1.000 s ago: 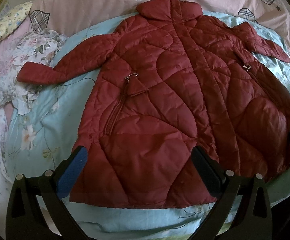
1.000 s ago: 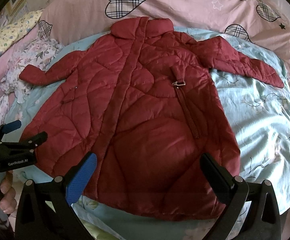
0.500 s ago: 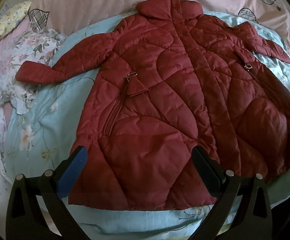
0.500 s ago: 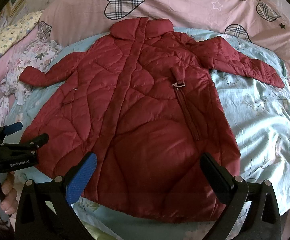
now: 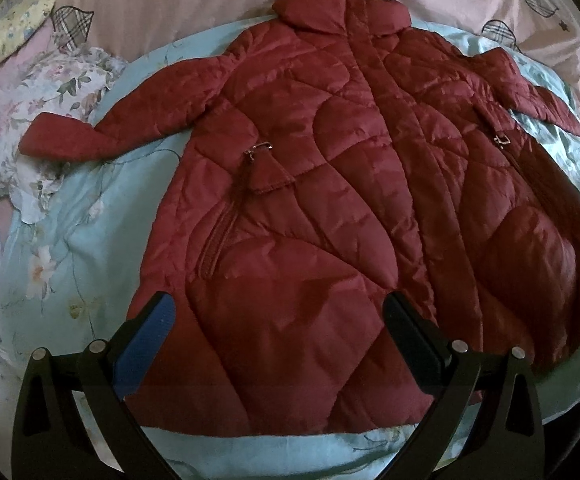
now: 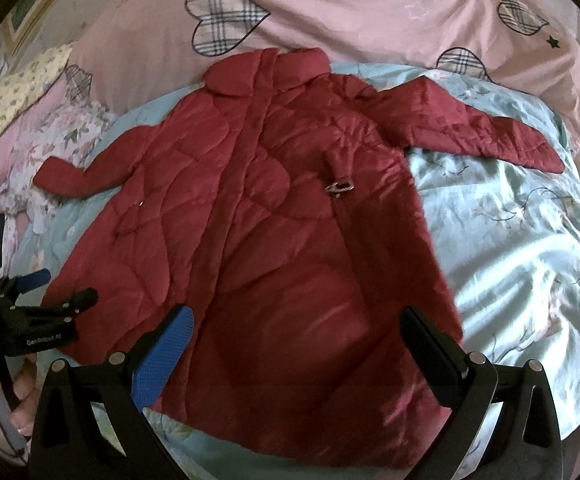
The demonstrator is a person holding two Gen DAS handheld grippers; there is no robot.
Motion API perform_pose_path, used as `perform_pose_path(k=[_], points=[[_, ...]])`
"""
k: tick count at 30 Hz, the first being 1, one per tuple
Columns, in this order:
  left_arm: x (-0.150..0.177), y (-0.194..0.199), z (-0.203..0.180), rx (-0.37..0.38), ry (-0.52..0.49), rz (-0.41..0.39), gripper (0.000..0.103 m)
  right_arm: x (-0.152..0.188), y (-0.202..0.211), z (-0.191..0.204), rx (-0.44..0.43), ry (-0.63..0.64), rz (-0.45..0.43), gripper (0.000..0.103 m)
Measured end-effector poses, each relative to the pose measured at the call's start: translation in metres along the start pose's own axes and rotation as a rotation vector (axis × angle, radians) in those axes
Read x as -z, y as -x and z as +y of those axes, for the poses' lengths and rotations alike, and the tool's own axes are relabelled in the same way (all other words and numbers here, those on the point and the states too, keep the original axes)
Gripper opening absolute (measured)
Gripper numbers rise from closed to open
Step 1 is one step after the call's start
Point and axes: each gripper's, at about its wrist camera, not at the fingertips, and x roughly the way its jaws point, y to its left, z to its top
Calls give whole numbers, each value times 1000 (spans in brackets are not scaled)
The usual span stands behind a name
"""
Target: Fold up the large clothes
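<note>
Red quilted coat (image 5: 330, 216) lay flat, front up, sleeves spread, on light-blue floral sheet (image 6: 522, 248). Pink heart-print quilt (image 6: 370, 12) behind the collar; floral cloth (image 5: 50, 92) under left cuff. Left gripper (image 5: 278, 340) and right gripper (image 6: 298, 344) both wide apart, empty, over the hem.

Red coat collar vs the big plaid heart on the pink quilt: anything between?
Nothing. In the right wrist view, only bare pink quilt separates the plaid heart from the red coat collar.
</note>
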Motion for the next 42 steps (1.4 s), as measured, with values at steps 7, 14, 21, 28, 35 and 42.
perform_pose_path(k=[7,14,21,28,35,42], points=[[-11,-8,6,-20,11,4,103,-14,-3,-29,22,-51,-21,103],[-26,-16,8,-19,25,-24,103,-26,-13,-76,-2,-165,-50,103],[-41,-28,14,-17,72,-35,103,-40,-29,-158,-38,-373,-74,102],[-49,-40,11,0,91,-9,103,-56,-55,-255,-53,-603,-111,91],[-58,-55,10,-1,112,-1,103,-73,-98,-349,-71,-823,-151,71],[-68,-57,4,-20,97,-50,103,-84,-144,-419,-96,-1016,-199,58]])
